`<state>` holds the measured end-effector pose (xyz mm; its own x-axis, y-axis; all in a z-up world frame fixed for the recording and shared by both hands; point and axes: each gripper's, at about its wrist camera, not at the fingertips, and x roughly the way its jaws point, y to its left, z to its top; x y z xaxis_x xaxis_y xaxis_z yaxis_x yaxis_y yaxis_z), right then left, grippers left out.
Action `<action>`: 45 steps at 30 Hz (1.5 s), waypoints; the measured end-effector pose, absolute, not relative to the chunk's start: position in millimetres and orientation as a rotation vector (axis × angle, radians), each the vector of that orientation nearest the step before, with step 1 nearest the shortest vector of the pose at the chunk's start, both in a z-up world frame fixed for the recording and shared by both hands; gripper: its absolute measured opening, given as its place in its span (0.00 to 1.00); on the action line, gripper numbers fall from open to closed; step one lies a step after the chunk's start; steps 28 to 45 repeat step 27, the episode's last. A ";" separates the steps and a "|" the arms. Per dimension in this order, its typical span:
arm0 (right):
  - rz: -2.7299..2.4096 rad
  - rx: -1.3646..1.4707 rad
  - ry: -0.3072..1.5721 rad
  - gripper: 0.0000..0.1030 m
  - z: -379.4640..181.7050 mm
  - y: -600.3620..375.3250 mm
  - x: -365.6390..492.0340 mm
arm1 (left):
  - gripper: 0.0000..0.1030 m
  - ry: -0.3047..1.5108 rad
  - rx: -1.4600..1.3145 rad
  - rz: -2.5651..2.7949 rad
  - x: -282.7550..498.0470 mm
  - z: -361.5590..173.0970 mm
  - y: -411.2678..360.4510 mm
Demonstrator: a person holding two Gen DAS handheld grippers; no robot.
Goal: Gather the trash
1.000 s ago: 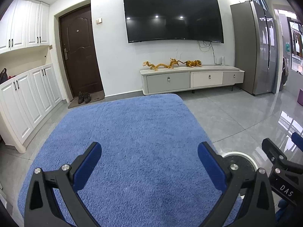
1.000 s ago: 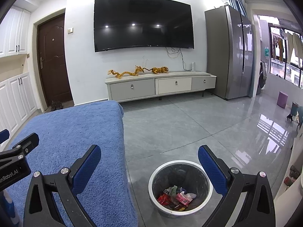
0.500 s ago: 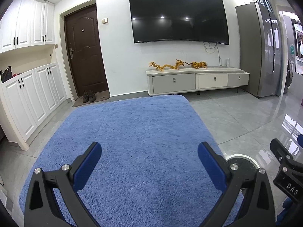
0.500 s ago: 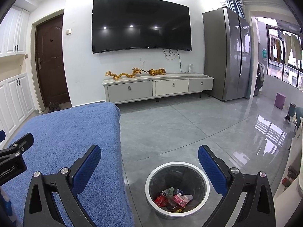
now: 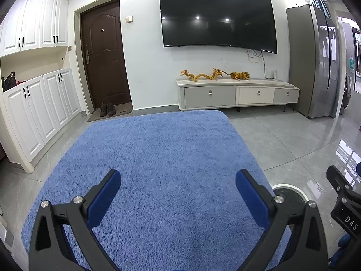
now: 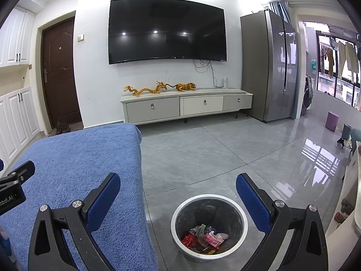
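A round grey trash bin [image 6: 208, 205] with a white rim stands on the floor beside a blue cloth-covered surface [image 6: 74, 171]. Several wrappers [image 6: 204, 237] lie in its bottom. My right gripper [image 6: 178, 187] is open and empty, held above the bin. My left gripper [image 5: 178, 185] is open and empty above the blue cloth [image 5: 162, 158]. The bin's rim [image 5: 291, 186] shows behind the left gripper's right finger. No loose trash shows on the cloth.
A grey tiled floor [image 6: 214, 149] stretches to a low TV cabinet [image 6: 187, 106] under a wall TV [image 6: 167, 29]. A fridge [image 6: 268, 67] stands at the right, white cupboards [image 5: 38, 110] and a brown door [image 5: 103, 56] at the left.
Both grippers have risen and tilted slightly; the left view has shifted right. The bin sits lower and nearer in the right view. Both grippers stay open.
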<state>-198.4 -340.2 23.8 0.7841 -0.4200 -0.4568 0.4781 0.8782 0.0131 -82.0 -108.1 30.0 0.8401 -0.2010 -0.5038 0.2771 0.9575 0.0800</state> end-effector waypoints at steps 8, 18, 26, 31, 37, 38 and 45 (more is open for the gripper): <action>-0.488 0.128 0.470 1.00 22.0 -339.4 -196.1 | 0.99 0.523 0.144 -0.258 -80.9 29.5 -106.3; -0.497 0.130 0.476 1.00 20.1 -340.3 -194.9 | 0.99 0.524 0.144 -0.266 -82.0 30.5 -106.6; -0.497 0.122 0.478 1.00 20.3 -334.3 -194.2 | 0.99 0.513 0.147 -0.275 -86.7 30.7 -105.5; -0.497 0.121 0.478 1.00 20.6 -333.7 -194.3 | 0.99 0.514 0.148 -0.276 -87.2 30.4 -105.9; -0.497 0.121 0.478 1.00 20.6 -333.7 -194.3 | 0.99 0.514 0.148 -0.276 -87.2 30.4 -105.9; -0.497 0.121 0.478 1.00 20.6 -333.7 -194.3 | 0.99 0.514 0.148 -0.276 -87.2 30.4 -105.9; -0.497 0.121 0.478 1.00 20.6 -333.7 -194.3 | 0.99 0.514 0.148 -0.276 -87.2 30.4 -105.9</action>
